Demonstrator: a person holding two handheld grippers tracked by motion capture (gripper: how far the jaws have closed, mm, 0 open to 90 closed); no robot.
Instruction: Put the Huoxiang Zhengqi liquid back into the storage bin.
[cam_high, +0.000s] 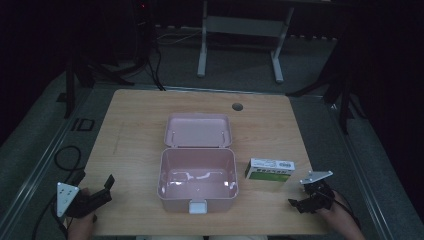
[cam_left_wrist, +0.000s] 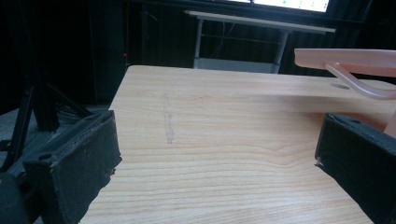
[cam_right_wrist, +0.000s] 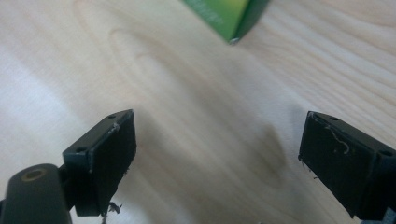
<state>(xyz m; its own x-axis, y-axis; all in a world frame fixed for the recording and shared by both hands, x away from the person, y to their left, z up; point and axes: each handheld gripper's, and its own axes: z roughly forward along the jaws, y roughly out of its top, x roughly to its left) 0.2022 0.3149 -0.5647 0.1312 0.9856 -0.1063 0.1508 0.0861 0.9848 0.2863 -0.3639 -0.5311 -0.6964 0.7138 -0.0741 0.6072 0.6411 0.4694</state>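
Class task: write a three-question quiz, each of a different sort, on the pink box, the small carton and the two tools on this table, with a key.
1. True or false: the pink box has its lid shut.
2. Which tool is nearer the green and white carton? A) left tool B) right tool
3. Fill in: both tools are ____ and hold nothing.

Key:
1. False. The lid lies tipped back behind the box, and the inside looks empty.
2. B. The carton sits right of the box, just ahead of the right tool; its green corner shows at the top of the right gripper view.
3. Open. Bare table shows between each tool's jaws.
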